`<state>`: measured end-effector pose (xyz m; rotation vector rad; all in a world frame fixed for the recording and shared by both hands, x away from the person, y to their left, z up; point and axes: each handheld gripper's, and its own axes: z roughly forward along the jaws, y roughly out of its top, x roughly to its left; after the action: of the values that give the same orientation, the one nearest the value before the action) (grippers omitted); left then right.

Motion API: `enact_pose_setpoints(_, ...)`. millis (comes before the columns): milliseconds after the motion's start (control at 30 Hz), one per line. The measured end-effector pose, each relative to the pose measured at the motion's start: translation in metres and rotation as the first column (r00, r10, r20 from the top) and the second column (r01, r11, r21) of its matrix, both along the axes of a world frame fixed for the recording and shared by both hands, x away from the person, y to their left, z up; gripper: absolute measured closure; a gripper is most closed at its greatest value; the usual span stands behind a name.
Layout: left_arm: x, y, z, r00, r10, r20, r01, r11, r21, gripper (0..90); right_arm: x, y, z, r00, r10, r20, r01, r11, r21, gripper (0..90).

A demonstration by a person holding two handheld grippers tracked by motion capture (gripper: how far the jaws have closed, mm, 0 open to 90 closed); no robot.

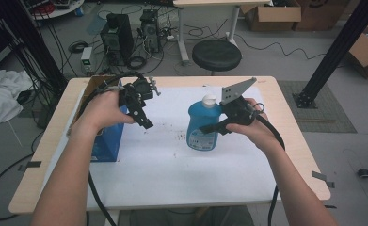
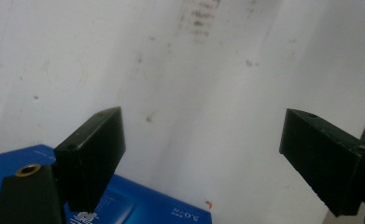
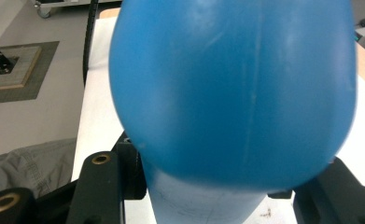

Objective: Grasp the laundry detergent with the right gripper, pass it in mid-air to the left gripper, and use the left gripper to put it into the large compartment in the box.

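- The right gripper (image 1: 209,129) has its jaws clamped on the blue bottle (image 1: 203,124), one jaw on each side of the body, below the white cap (image 1: 209,99).
- In the right gripper view the blue bottle (image 3: 231,88) bulges right up against the camera, and the black jaws hug its lower sides at the bottom of the frame.
- The bottle stands upright near the middle of the white sheet (image 1: 172,165) that covers the table (image 1: 290,141); I can't tell whether its base touches the sheet or sits just above it.
- The left gripper (image 1: 146,123) hangs well apart from the bottle, to its left, jaws angled down toward the sheet.
- In the left gripper view its two jaws stand wide apart with nothing between them, just the stained white sheet (image 2: 208,84) below.
- A blue box (image 1: 107,146) lies at the left edge of the sheet, beneath the left hand (image 1: 101,110); its corner (image 2: 138,205) shows just under the left gripper's jaw.
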<state>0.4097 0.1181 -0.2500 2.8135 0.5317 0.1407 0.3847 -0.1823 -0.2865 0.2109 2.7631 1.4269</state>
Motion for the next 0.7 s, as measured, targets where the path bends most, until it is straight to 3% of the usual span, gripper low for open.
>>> enact_pose_setpoints(33, 0.0, 0.0, 0.0, 1.0, 0.0, 0.0, 0.0, 1.0, 0.0, 14.8, 0.0, 0.0, 0.0, 1.0, 0.0, 0.0, 0.0, 1.0, 0.0, 46.3)
enact_pose_setpoints(133, -0.004, 0.001, 0.015, 0.9999, -0.014, 0.007, 0.014, 0.9984, -0.055, 14.7, 0.002, 0.005, 0.008, 0.9997, 0.024, -0.004, -0.024, 1.0, 0.007, 46.3)
enact_pose_setpoints(300, -0.009, 0.0, 0.031, 0.9992, -0.038, 0.015, 0.04, 0.9947, -0.095, 14.4, 0.004, 0.01, 0.014, 0.9991, 0.041, -0.003, -0.041, 0.999, -0.002, 46.4)
enact_pose_setpoints(400, -0.015, -0.005, 0.048, 0.9968, -0.073, 0.033, 0.077, 0.988, -0.134, 14.2, 0.006, 0.015, 0.018, 0.9978, 0.065, -0.01, -0.065, 0.998, 0.0, 46.4)
enact_pose_setpoints(700, -0.028, -0.02, 0.075, 0.9896, -0.131, 0.06, 0.14, 0.9726, -0.186, 12.6, 0.004, 0.031, 0.026, 0.9936, 0.113, -0.005, -0.113, 0.993, -0.025, 46.4)
